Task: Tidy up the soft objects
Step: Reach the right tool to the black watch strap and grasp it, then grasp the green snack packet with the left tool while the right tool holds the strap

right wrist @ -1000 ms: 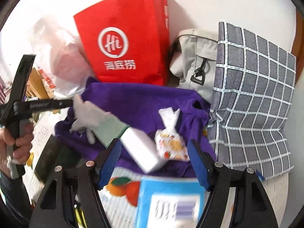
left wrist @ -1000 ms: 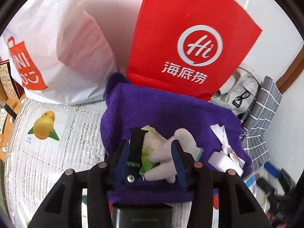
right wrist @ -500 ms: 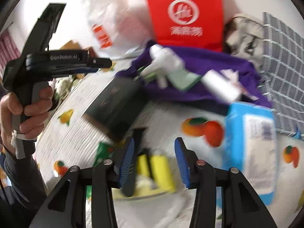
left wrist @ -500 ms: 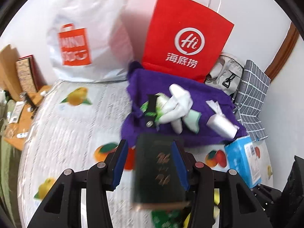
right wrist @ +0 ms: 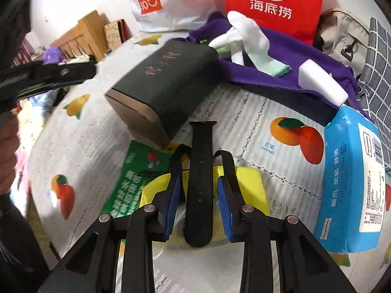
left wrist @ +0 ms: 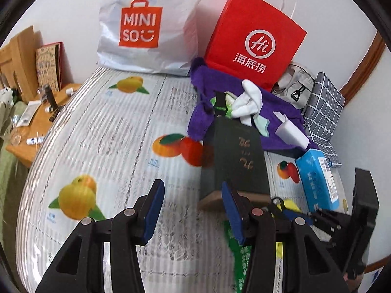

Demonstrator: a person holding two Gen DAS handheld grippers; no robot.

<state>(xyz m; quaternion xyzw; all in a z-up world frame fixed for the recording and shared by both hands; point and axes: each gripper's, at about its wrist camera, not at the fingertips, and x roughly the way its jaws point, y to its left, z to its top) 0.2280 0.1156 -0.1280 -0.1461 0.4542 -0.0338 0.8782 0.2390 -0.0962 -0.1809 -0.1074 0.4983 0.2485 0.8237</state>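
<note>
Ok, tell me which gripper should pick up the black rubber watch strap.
Right. The right gripper already straddles the black rubber watch strap, jaws just closing; the left gripper is empty over bare tablecloth.

White wall (left wrist: pixel 73 12) behind; wooden side table (left wrist: pixel 36 122) at left; brown curved trim (left wrist: pixel 361 73) right.

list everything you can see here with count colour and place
paper bag: 1, red, against wall
plastic bag: 1, white, left of paper bag
cloth: 1, purple, below paper bag
glove: 1, white, on cloth
box: 1, dark green, beside cloth
tissue pack: 1, blue, right
watch strap: 1, black, between right jaws
yellow pouch: 1, under strap
checked fabric: 1, grey, far right
left gripper: open, empty
right gripper: closing, pads apart from strap
</note>
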